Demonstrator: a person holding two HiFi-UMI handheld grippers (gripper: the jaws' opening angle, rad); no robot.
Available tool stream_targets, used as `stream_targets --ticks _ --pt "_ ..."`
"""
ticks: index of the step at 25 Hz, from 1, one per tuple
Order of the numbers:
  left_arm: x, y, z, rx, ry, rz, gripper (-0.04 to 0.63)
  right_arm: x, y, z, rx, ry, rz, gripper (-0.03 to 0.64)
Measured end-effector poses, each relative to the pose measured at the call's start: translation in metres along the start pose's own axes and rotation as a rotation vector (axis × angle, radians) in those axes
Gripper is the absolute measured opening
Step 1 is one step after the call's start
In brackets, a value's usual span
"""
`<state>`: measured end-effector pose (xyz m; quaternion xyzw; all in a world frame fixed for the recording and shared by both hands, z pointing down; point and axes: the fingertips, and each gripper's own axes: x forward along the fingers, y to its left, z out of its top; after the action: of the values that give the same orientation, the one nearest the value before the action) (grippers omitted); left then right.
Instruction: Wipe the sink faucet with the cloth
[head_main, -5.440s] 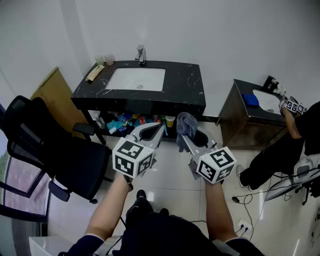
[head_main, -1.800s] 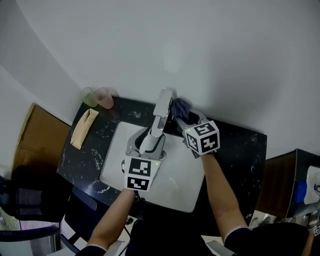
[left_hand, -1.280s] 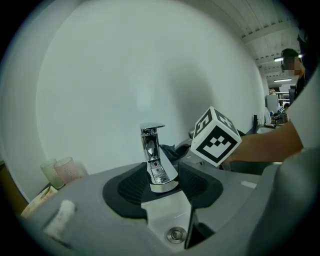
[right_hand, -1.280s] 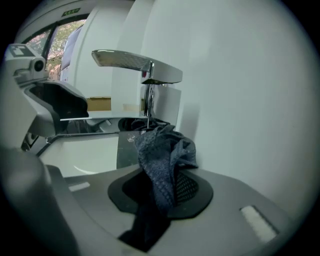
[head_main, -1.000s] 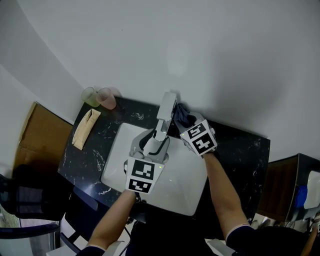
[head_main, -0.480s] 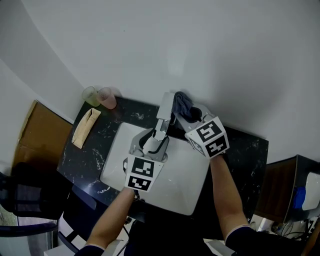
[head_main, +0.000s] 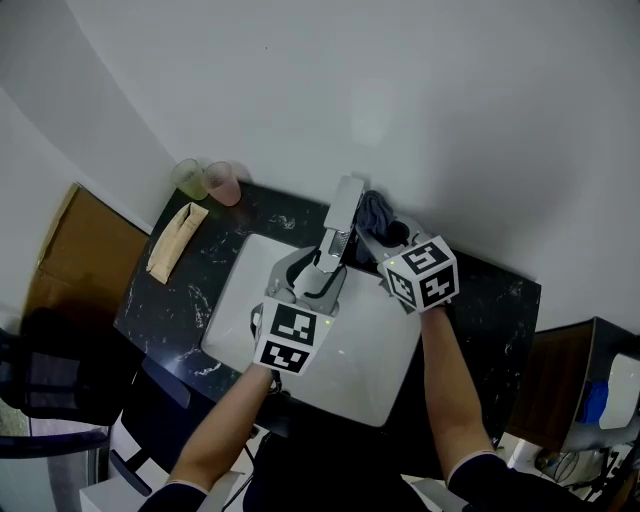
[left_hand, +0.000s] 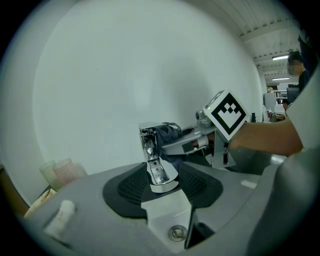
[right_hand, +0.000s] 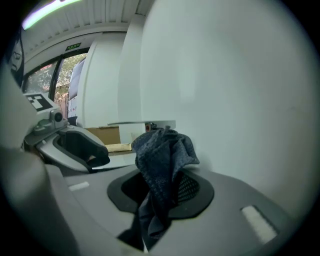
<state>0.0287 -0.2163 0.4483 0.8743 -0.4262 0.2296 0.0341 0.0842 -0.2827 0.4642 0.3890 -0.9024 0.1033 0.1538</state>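
Fingers (right_hand: 194, 192) pinch cloth (right_hand: 162, 160) beside faucet (head_main: 341, 216)

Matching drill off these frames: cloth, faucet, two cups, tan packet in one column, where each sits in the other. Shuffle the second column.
1 cloth
2 faucet
3 two cups
4 tan packet

A back left corner of the counter
B clamped in the right gripper's jaws
C flat on the counter, left of the basin
D between the left gripper's jaws

Pairs: 1-B, 2-D, 3-A, 4-C

counter (head_main: 487, 292): black marbled, white basin (head_main: 240, 300) inset | back: faucet (head_main: 340, 222) | back-left: green cup (head_main: 188, 178), pink cup (head_main: 224, 183) | left: tan packet (head_main: 176, 242)
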Motion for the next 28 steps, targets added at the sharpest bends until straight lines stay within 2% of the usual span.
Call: stream_targets --ticks 5,13,16,20,26,28 --pt "-0.001 -0.001 -0.001 0.000 0.004 -0.006 0.199 0.013 -0.001 -0.029 -0.040 0.094 0.005 0.098" --pt "-0.001 0.000 -0.001 0.004 0.009 -0.007 0.201 0.025 0.000 -0.050 -0.128 0.226 0.014 0.094" --pt "-0.001 -0.001 -0.001 0.003 0.011 -0.008 0.201 0.026 0.001 -0.055 -0.129 0.229 0.016 0.104" --pt "-0.001 0.000 -0.001 0.003 0.010 -0.006 0.201 0.025 0.006 -0.055 -0.116 0.223 0.059 0.189" --pt "0.000 0.000 -0.001 0.004 0.012 -0.001 0.201 0.013 0.005 -0.053 -0.110 0.222 0.073 0.215" --pt "0.000 0.000 -0.001 0.005 0.012 0.001 0.199 0.009 0.001 -0.051 -0.104 0.217 0.059 0.187"
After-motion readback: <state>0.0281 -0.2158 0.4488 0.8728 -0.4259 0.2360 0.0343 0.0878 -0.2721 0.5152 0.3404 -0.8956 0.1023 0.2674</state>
